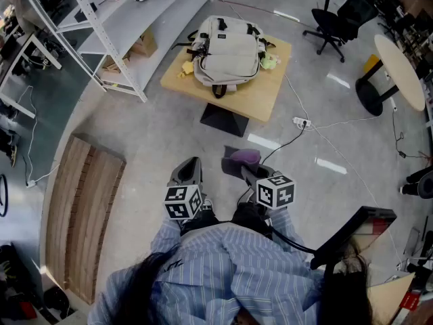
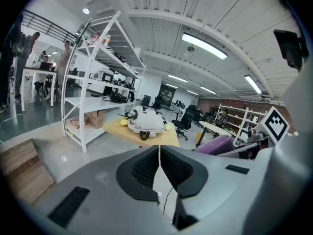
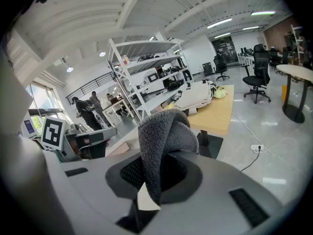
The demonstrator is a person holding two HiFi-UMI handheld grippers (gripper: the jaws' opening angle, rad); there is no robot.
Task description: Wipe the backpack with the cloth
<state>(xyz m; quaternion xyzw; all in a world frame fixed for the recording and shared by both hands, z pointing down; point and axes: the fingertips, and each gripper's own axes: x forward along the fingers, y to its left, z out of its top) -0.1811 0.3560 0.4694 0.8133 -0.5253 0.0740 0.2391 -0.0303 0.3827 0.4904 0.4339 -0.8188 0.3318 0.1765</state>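
A cream backpack (image 1: 226, 53) lies flat on a small square wooden table (image 1: 260, 97) a few steps ahead; it also shows far off as the backpack (image 2: 144, 121) and the backpack (image 3: 195, 96). My right gripper (image 1: 247, 171) is held close to my body, shut on a purple fluffy cloth (image 1: 245, 157). In the right gripper view the cloth (image 3: 164, 141) bulges up from between the jaws of the right gripper (image 3: 156, 168). Beside it my left gripper (image 1: 188, 175) is shut with nothing in it; the left gripper (image 2: 159, 153) shows its pads together.
White shelving (image 1: 128, 19) stands left of the table. A black office chair (image 1: 338, 19) and a round table (image 1: 399, 66) are at the right. A power strip (image 1: 301, 122) with cables lies on the floor. A wooden platform (image 1: 84, 215) is at my left. Small yellow items (image 1: 187, 67) lie by the backpack.
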